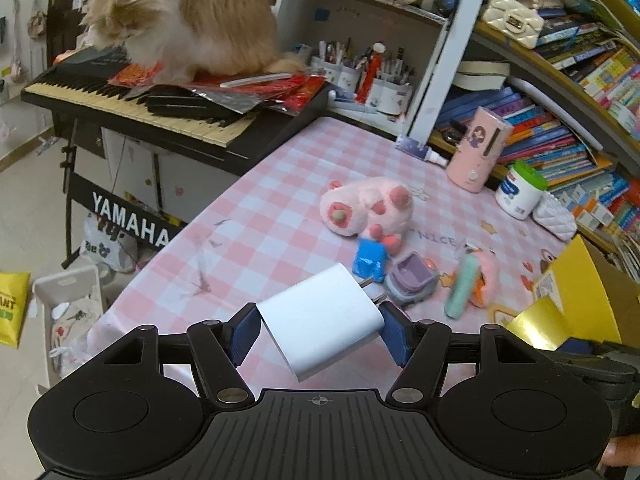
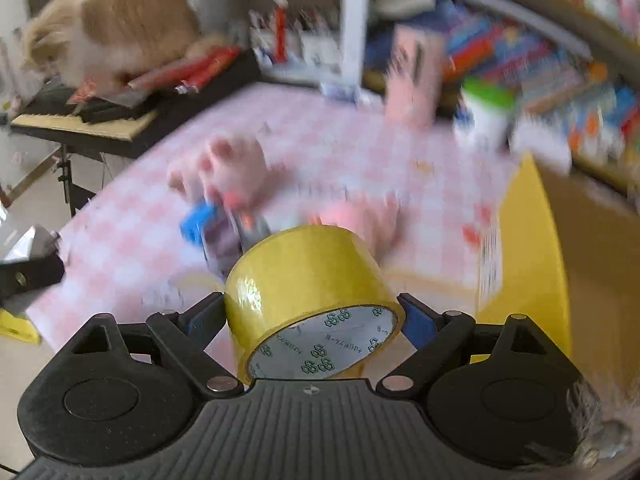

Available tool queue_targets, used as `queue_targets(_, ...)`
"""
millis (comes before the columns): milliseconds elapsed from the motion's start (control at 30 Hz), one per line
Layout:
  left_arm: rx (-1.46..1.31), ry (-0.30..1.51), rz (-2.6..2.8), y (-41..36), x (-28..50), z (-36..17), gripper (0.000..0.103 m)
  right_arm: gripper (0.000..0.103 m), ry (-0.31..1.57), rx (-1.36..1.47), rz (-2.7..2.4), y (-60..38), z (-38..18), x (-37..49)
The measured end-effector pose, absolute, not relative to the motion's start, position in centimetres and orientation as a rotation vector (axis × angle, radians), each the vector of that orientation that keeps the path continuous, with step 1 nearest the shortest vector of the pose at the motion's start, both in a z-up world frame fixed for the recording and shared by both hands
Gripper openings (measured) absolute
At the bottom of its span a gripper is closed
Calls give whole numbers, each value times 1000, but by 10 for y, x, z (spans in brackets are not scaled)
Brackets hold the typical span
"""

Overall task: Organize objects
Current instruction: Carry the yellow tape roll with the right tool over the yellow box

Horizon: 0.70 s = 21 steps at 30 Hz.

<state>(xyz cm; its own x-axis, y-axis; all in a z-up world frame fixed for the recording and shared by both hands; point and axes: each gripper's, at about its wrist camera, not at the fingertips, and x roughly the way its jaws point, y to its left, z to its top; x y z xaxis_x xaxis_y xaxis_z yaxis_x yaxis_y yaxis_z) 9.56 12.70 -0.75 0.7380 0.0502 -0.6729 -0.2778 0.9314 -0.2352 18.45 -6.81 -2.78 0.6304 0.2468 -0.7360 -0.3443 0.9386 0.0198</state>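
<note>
My left gripper (image 1: 320,328) is shut on a white plug charger (image 1: 320,316) and holds it above the pink checked table (image 1: 260,216). My right gripper (image 2: 312,320) is shut on a yellow tape roll (image 2: 308,280), also held above the table. On the table lie a pink plush paw (image 1: 368,206), a blue toy (image 1: 370,261), a purple toy car (image 1: 412,282), a green tube (image 1: 462,286) and a pink plush (image 1: 486,278). An open yellow cardboard box (image 1: 576,292) stands at the right; it also shows in the right wrist view (image 2: 532,264), which is blurred.
A cat (image 1: 188,20) sits on a Yamaha keyboard (image 1: 132,108) left of the table. Bookshelves (image 1: 560,80), a pink cylinder (image 1: 478,148), a white jar (image 1: 520,188) and pen cups (image 1: 360,72) line the back. A white bin (image 1: 68,312) stands on the floor.
</note>
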Motion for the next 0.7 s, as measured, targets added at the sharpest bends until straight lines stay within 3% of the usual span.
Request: queue_targets(700,-223,746,-28,83,24,-9,64,90,782,73,234,-113,-2,59)
